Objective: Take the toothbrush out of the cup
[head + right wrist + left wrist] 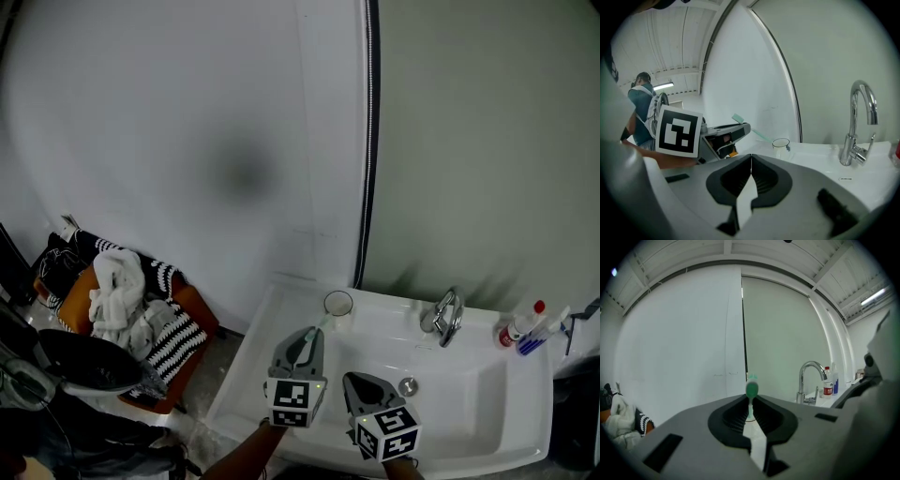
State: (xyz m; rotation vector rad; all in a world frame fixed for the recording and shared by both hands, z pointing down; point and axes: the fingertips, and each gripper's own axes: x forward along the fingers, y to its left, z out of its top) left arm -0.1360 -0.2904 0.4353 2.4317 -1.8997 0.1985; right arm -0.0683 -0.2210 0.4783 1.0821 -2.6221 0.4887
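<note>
My left gripper [313, 332] is shut on a pale green toothbrush [321, 323] over the near left part of the white sink [487, 394]. In the left gripper view the brush's green end [751, 389] sticks out past the gripper's [751, 401] pinched jaws. The right gripper view shows the toothbrush [752, 129] slanting down toward the clear cup [780, 143]; whether its lower tip is still inside the rim I cannot tell. The cup [337, 304] stands on the sink's back left ledge. My right gripper [362, 379] hovers over the basin, shut [751, 157] with nothing in it.
A chrome faucet [445, 317] rises at the sink's back, with a drain plug [408, 385] below it. Two bottles [520, 330] stand at the back right corner. A pile of laundry [131, 309] and a black basin [84, 361] lie on the floor to the left.
</note>
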